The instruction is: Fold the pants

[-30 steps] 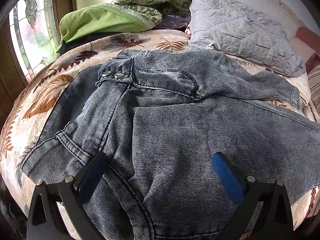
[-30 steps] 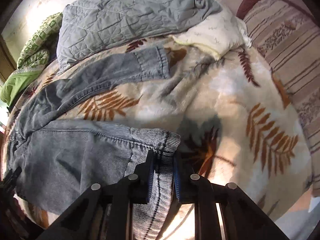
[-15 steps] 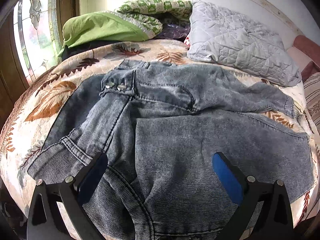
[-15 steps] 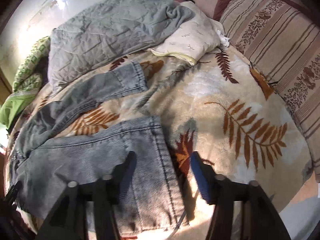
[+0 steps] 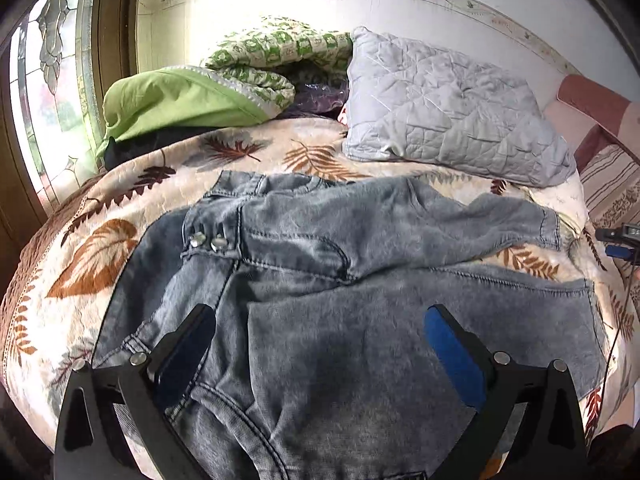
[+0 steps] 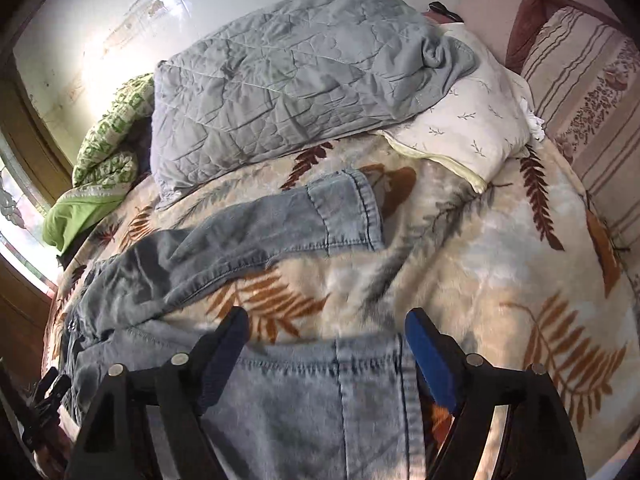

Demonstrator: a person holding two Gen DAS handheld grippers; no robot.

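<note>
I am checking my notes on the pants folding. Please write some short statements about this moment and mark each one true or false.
1. The left gripper is open above the jeans. True.
2. The right gripper is shut on a leg hem. False: its fingers stand apart, holding nothing.
3. The two jeans legs lie stacked on each other. False: they are spread apart, with the leaf-print blanket showing between them.
4. A grey quilted pillow lies beyond the jeans. True.

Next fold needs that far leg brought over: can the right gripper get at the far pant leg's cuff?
Probably yes: the right gripper is open, and only bare blanket lies before the far cuff.
</note>
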